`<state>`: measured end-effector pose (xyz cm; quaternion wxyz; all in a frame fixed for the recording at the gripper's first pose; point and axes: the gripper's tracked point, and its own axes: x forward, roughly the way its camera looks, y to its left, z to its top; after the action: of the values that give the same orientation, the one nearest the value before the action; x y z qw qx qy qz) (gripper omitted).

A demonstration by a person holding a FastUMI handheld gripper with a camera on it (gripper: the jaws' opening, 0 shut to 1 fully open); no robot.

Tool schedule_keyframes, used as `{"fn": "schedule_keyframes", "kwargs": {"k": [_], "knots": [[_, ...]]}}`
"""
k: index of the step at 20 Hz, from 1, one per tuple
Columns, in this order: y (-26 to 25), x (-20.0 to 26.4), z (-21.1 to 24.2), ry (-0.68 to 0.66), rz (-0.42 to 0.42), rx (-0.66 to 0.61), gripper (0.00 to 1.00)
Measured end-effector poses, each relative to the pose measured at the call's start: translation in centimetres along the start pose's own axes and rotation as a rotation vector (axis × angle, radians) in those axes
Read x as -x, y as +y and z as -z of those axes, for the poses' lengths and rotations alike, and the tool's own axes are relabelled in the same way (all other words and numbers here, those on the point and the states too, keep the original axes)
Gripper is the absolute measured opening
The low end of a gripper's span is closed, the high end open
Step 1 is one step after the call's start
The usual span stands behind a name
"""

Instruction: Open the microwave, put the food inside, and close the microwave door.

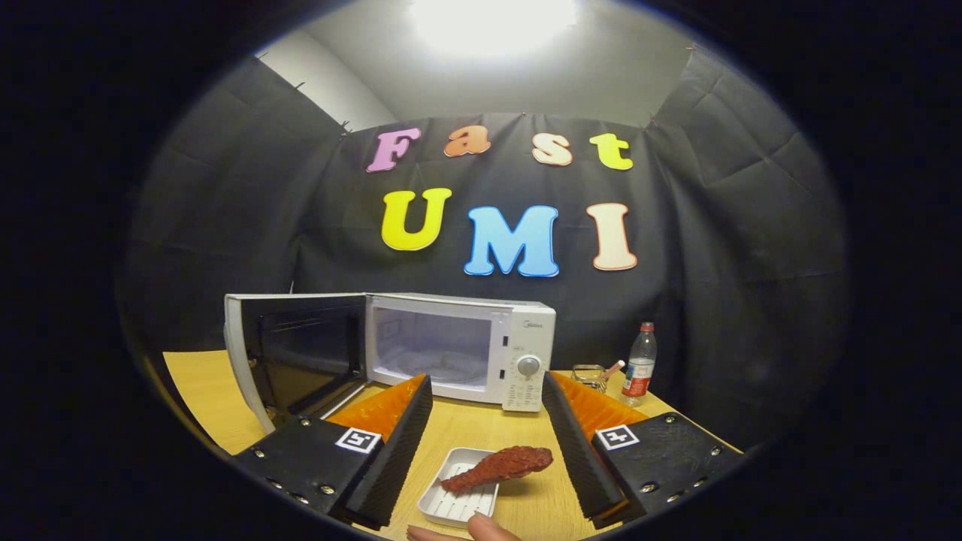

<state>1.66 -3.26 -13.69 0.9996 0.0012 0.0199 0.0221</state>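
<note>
Door open, food not yet loaded; gripper spread and empty.

The microwave (458, 349) stood at the back of the wooden table (203, 383), its door (297, 353) swung wide to one side of the lit cavity, so step one looked done. The food (500, 464), a reddish drumstick-shaped piece, lay across a small white tray (451, 505) in front of the microwave, well short of the cavity; loading and closing remained. The gripper (487, 398) was held with fingers spread apart, touching nothing, the tray and food between them. A fingertip (488, 527) showed just nearer than the tray. A bottle (639, 368) with a red label stood beside the microwave's control panel. A small brand mark above the dial was too small to read.
</note>
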Motion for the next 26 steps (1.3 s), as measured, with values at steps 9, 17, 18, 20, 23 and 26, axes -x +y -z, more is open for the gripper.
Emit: {"fn": "schedule_keyframes", "kwargs": {"k": [9,17,18,20,23,26], "knots": [[-3.0,-3.2,9.1,0.214,-0.005,-0.347,0.92],[-1.0,-4.1,12.4,0.319,-0.086,-0.57,0.9],[-1.1,-4.5,12.6,0.317,-0.077,-0.583,0.74],[-2.2,-5.0,13.1,0.313,-0.033,-0.595,0.45],[-1.2,-4.6,13.0,0.325,-0.066,-0.676,0.18],[-1.0,-4.8,12.0,0.3,-0.081,-0.634,0.1]]}}
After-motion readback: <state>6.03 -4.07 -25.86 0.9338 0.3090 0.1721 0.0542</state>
